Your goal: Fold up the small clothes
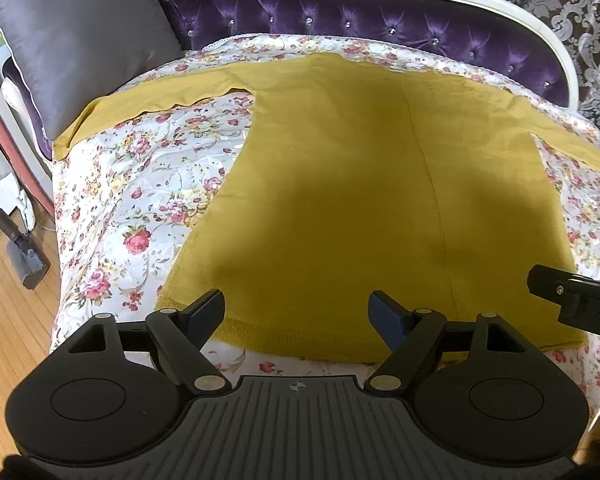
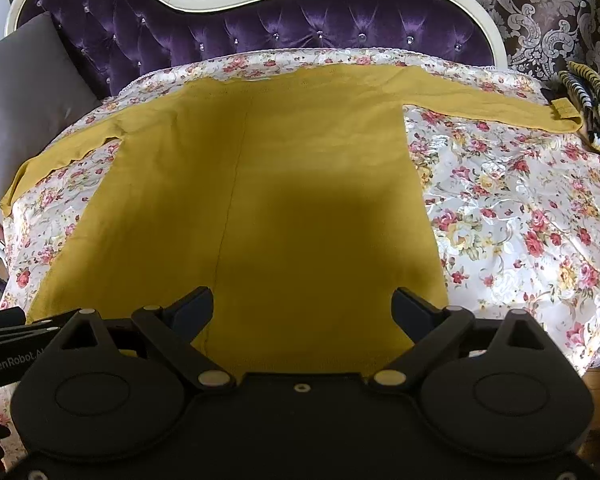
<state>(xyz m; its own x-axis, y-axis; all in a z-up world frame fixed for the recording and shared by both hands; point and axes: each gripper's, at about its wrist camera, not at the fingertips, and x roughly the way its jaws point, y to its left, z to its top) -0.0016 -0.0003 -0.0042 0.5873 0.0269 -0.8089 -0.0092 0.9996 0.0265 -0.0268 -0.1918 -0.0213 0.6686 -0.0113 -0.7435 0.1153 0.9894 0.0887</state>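
A mustard-yellow long-sleeved knit top (image 1: pixel 360 200) lies flat on a floral bed cover (image 1: pixel 140 184), both sleeves spread out sideways. It also shows in the right wrist view (image 2: pixel 268 200). My left gripper (image 1: pixel 298 314) is open and empty, hovering over the near hem toward its left corner. My right gripper (image 2: pixel 302 310) is open and empty over the near hem toward its right corner. The right gripper's body shows at the right edge of the left wrist view (image 1: pixel 580 300).
A purple tufted headboard (image 2: pixel 300 28) with a white frame runs along the far side. A grey pillow (image 1: pixel 84 40) lies at the far left. A striped knit item (image 2: pixel 592 112) lies by the right sleeve's cuff. Wooden floor (image 1: pixel 8 320) and a vacuum are to the left.
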